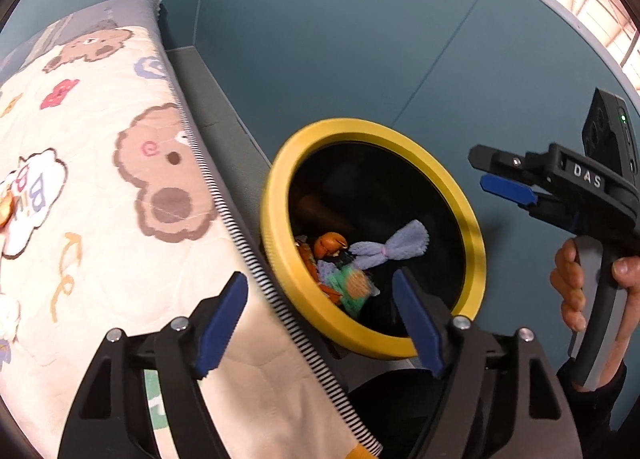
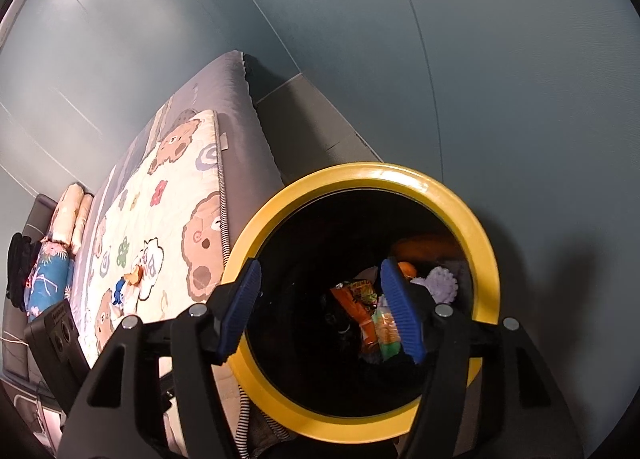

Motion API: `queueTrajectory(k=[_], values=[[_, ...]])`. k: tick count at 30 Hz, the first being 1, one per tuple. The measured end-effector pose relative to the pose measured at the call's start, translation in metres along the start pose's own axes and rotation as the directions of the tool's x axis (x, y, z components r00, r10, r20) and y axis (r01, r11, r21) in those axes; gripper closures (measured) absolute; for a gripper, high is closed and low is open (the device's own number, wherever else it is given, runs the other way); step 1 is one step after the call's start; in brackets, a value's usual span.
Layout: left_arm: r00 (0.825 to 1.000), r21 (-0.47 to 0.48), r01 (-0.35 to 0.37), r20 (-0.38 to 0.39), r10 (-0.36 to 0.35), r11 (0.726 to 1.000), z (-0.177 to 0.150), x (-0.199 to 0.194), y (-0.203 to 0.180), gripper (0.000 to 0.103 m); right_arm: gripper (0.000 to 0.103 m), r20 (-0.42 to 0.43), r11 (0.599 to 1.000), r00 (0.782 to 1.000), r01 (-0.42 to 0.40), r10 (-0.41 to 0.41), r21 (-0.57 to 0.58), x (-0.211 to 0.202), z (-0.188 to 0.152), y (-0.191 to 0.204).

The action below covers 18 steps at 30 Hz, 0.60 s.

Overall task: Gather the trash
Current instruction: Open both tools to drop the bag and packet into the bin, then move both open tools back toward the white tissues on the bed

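1. Your left tool [image 1: 320, 319] has its jaws spread wide with nothing between the pads. It sits over the near rim of the bin [image 1: 478, 243], half over the bed edge. Looks like a drop position: whatever goes in falls straight down.
2. Your right tool [image 2: 320, 311] is also parted and empty, pointing straight down into the bin mouth. In the left view it hangs off to the side, your hand [image 1: 580, 291] on its grip. Neither tool touches the rim, as far as I can tell.
3. The bin stands on the floor right against the bed side, yellow rim up, dark inside. My read on the placement: short carry from the quilt to the drop.
4. Trash already in the bin: a green wrapper [image 1: 352, 283], orange pieces [image 1: 330, 243] and a lavender fluffy bow-shaped scrap [image 1: 392, 249]. They're piled toward one wall and well below the rim, so plenty of room remains.
5. Further out, on the bear-print quilt [image 1: 120, 179], a small cluster of bits [image 2: 130, 283] lies mid-bed; blue, orange and white show. Likely the next pickup, though I can't tell what each piece is.
6. At the far end sit rolled pillows [image 2: 76, 215] and a blue floral bundle [image 2: 48, 279]; probably bedding, not trash.
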<state>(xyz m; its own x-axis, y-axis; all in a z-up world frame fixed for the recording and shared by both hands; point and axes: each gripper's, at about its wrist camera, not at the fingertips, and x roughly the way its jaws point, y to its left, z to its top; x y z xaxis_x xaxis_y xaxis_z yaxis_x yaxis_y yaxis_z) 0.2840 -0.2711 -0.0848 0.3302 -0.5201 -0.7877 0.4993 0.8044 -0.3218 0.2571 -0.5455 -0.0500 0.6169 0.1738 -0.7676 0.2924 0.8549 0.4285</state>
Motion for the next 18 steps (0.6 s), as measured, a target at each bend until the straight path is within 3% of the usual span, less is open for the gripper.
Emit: queueTrajectory(k=[9,18], values=[[0.998,-0.068,-0.055,0.025,0.056,0.996,-0.001,-0.021,0.03,0.019,0.036,-0.025,0.999,1.0,-0.017,0.016,-0.043,0.004,-0.008,0.028],[0.988,-0.126,-0.138,0.048,0.145,0.982,-0.011,-0.051,0.08,0.017,0.032,-0.056,0.992,0.997,-0.06,0.054,-0.109,0.01,-0.02,0.07]])
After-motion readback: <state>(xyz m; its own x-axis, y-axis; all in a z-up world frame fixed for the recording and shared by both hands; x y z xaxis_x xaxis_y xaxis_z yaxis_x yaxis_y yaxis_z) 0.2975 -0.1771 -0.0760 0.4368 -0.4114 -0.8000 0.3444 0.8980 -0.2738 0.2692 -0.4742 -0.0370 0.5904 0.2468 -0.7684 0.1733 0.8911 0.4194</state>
